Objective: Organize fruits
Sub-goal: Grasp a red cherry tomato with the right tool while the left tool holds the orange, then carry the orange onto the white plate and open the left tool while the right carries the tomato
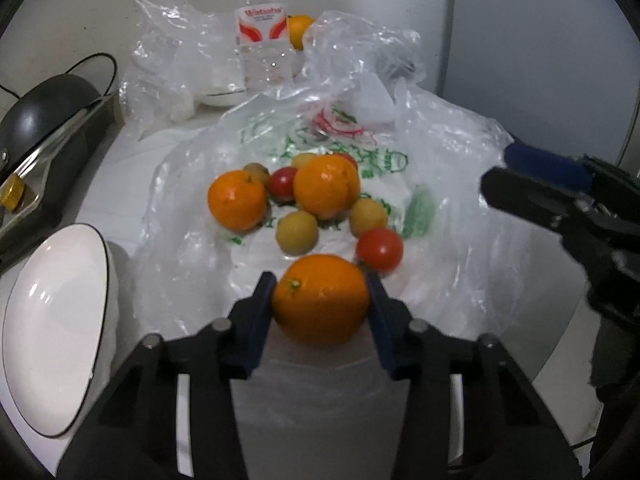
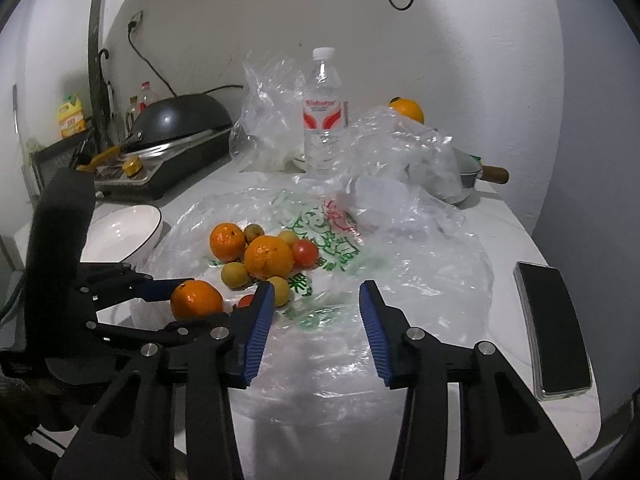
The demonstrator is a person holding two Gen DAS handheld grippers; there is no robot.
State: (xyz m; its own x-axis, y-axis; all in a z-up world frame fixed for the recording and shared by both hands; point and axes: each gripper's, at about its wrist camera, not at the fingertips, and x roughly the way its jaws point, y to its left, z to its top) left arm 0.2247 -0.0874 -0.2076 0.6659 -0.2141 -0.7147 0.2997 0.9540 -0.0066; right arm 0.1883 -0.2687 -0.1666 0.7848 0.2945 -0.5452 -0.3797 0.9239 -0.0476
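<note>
My left gripper (image 1: 320, 280) is shut on an orange (image 1: 320, 300), with a blue pad pressed on each side of it. The right wrist view shows the same orange (image 2: 196, 300) at the left, just off the bag. Beyond it, two more oranges (image 1: 237, 200) (image 1: 326, 186), red tomatoes (image 1: 379, 249) and small yellow-green fruits (image 1: 297, 233) lie in a heap on a flattened clear plastic bag (image 1: 192, 184). My right gripper (image 2: 317, 286) hovers open over the near part of the bag with nothing between its pads. It is to the right of the heap.
An empty white bowl (image 1: 52, 320) stands left of the bag. A wok on a stove (image 1: 44, 116) is behind the bowl. At the back stand a water bottle (image 1: 262, 28), crumpled bags and another orange (image 2: 408, 110). A phone (image 2: 554, 328) lies near the right table edge.
</note>
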